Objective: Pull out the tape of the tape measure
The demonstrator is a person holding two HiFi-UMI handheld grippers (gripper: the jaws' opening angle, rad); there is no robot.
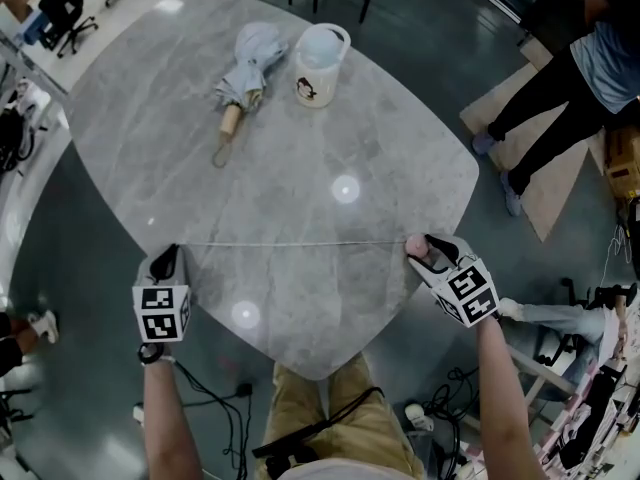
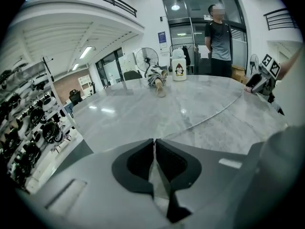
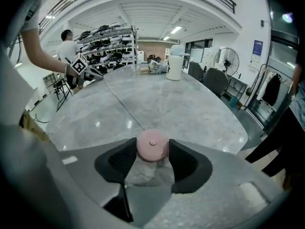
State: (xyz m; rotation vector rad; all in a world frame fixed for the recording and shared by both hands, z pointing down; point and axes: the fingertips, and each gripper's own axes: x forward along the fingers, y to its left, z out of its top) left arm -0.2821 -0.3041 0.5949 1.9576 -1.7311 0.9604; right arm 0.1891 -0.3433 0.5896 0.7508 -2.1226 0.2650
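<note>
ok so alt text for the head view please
A thin tape stretches across a grey marble table, one end pinched in the left gripper, the pink tape measure clamped in the right gripper. A folded umbrella and white jug sit farther back.

Grey marble table (image 1: 300, 188), dark glossy floor (image 1: 430, 58), shelving rack (image 2: 24, 132), standing fan (image 2: 144, 59), glass doors (image 2: 190, 37), ceiling strip light (image 2: 86, 52)

One grey marble table (image 1: 300, 178), one folded umbrella (image 1: 247, 68) with a wooden handle, one white lidded jug (image 1: 320, 65), one pink tape measure (image 1: 416, 245), one thin tape (image 1: 290, 244) stretched across the table, two claws, left claw (image 1: 169, 256) and right claw (image 1: 428, 252).
</note>
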